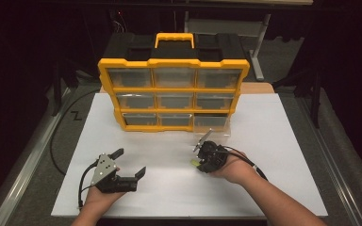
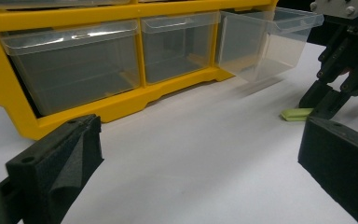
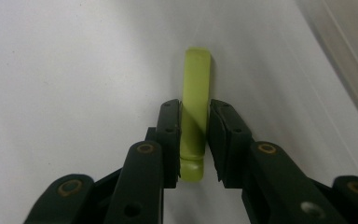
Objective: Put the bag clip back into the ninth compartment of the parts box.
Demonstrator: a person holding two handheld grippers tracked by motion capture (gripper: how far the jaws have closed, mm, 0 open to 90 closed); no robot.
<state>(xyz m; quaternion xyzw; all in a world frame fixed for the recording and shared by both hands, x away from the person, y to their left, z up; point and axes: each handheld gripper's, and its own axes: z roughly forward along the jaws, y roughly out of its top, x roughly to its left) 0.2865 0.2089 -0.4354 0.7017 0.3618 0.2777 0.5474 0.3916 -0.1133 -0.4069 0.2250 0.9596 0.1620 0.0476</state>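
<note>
The right gripper pointed down at the white table surface, its two black jaws closed in against both long sides of a flat, pale green plastic strip. The pads appeared to press on the strip, which lay flat on the surface with its rounded far end projecting beyond the fingertips. In the high view the strip sat just in front of the yellow-and-black plastic drawer organiser, below its bottom right corner. There, one clear plastic drawer stood pulled partly out of the bottom row. The other clear drawers sat flush in their frame.

The left gripper rested in the person's left hand near the table's front left area, well apart from the strip. Its jaws stood wide apart with nothing between them and pointed toward the organiser.
</note>
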